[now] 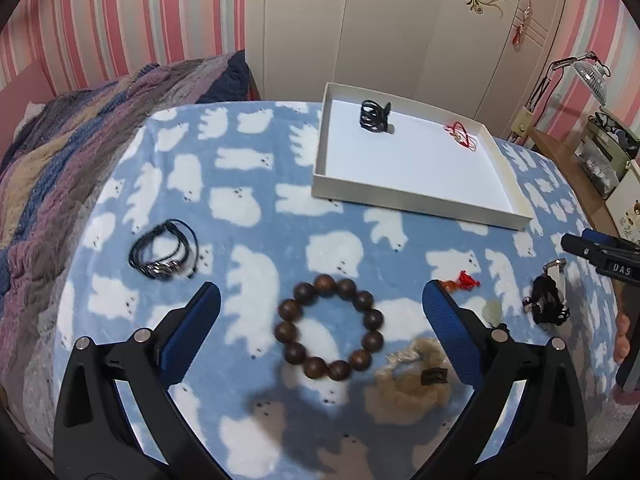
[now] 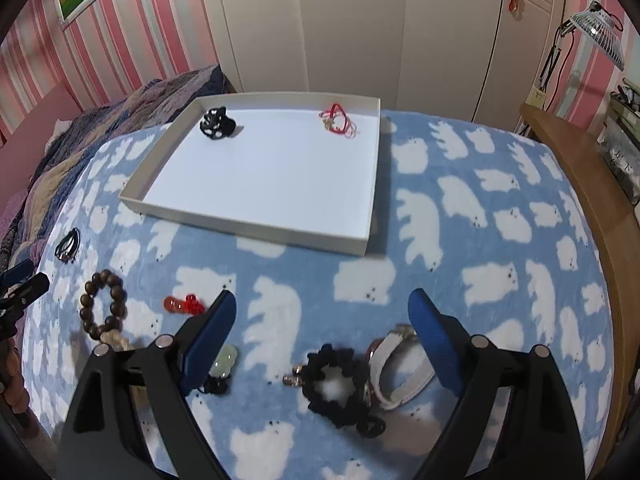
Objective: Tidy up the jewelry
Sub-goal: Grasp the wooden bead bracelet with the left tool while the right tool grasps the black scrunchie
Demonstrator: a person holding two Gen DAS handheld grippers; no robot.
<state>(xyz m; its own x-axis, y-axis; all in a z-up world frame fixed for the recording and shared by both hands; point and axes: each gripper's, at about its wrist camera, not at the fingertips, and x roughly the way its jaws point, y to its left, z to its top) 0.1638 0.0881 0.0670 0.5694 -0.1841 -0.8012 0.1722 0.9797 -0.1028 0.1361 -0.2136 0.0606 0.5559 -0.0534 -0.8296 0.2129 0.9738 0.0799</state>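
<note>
Two items in the white tray (image 2: 256,228): black clip (image 2: 216,123), red cord (image 2: 338,123). On blanket (image 2: 460,280): 1 bead bracelet (image 1: 329,327) between left gripper (image 1: 322,304) fingers, 1 black scrunchie (image 2: 336,390) w/ watch (image 2: 394,364) under right gripper (image 2: 322,308). Both jaws wide, holding nothing.

Even indoor light, soft shadows beneath jaws, slight motion blur, strong fisheye bending, dark vignetted corners

Your left gripper (image 1: 321,304) and right gripper (image 2: 322,310) both hover with jaws spread wide, holding nothing.
</note>
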